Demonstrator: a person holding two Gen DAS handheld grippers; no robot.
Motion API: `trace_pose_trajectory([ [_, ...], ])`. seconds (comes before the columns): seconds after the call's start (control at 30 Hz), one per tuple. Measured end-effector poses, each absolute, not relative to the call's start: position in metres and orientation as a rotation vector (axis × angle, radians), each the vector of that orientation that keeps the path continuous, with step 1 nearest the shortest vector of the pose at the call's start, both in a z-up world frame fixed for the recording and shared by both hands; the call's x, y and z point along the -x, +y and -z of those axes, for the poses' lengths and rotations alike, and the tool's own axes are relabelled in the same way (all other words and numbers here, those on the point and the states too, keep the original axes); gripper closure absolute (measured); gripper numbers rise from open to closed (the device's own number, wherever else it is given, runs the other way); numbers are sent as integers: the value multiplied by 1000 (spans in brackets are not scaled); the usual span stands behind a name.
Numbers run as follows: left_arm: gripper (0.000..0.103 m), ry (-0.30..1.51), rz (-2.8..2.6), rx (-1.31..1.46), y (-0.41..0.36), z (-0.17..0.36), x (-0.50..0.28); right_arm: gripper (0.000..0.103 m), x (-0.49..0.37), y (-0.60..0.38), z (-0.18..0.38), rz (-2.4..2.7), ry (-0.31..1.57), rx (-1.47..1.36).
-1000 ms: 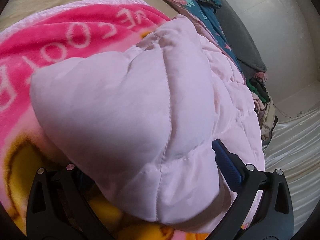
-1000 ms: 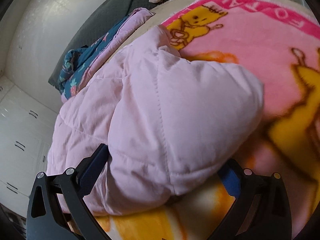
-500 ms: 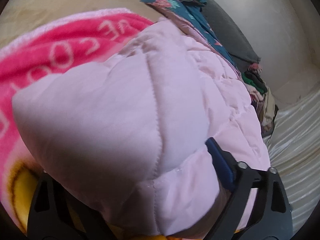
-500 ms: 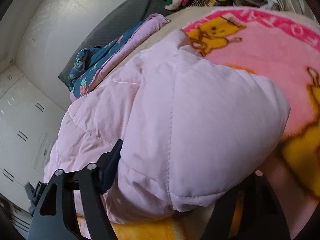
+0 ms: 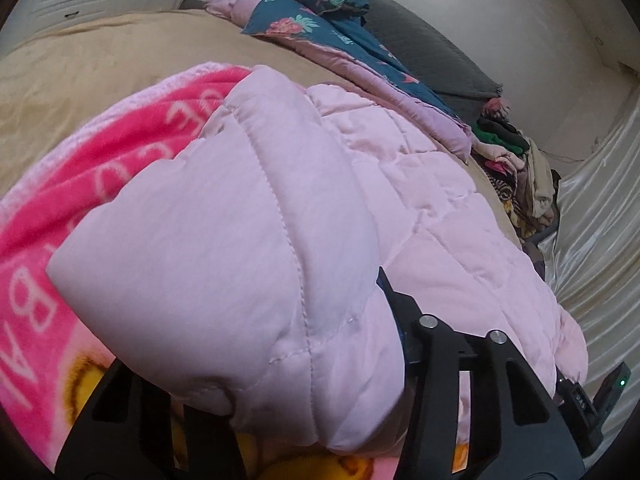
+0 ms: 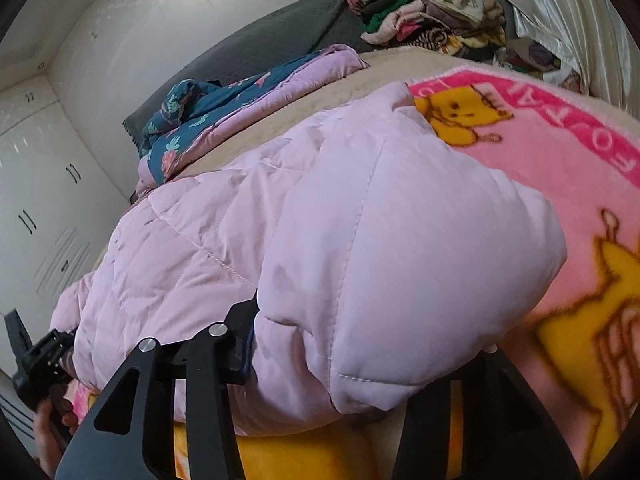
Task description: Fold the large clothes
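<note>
Since the earlier frames both sets of fingers have been closing, so our left gripper (image 5: 280, 412) and right gripper (image 6: 340, 384) now clench the pink quilted jacket (image 5: 248, 240) lying on the cartoon blanket (image 6: 580, 208) on the bed; we judge the fold lift begun, next carrying both corners evenly across.

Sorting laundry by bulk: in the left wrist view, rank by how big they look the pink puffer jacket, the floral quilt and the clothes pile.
1. pink puffer jacket, though nearness inflates it
2. floral quilt
3. clothes pile
</note>
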State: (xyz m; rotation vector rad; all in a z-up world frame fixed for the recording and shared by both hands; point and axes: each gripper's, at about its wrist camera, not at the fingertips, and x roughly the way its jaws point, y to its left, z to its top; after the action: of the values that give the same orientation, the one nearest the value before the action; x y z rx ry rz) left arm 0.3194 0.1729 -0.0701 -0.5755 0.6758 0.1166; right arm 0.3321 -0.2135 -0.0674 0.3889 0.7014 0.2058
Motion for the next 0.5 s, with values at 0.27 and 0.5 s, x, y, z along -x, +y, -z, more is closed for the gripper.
trace_pose_trajectory([
  [0.27,68,628,-108,495,163,39,-303,67,-311,-204,32,-257,609,-249],
  [0.5,69,615,-92,460,155,20,-274,68,-277,-204,7,-298,575,-178],
])
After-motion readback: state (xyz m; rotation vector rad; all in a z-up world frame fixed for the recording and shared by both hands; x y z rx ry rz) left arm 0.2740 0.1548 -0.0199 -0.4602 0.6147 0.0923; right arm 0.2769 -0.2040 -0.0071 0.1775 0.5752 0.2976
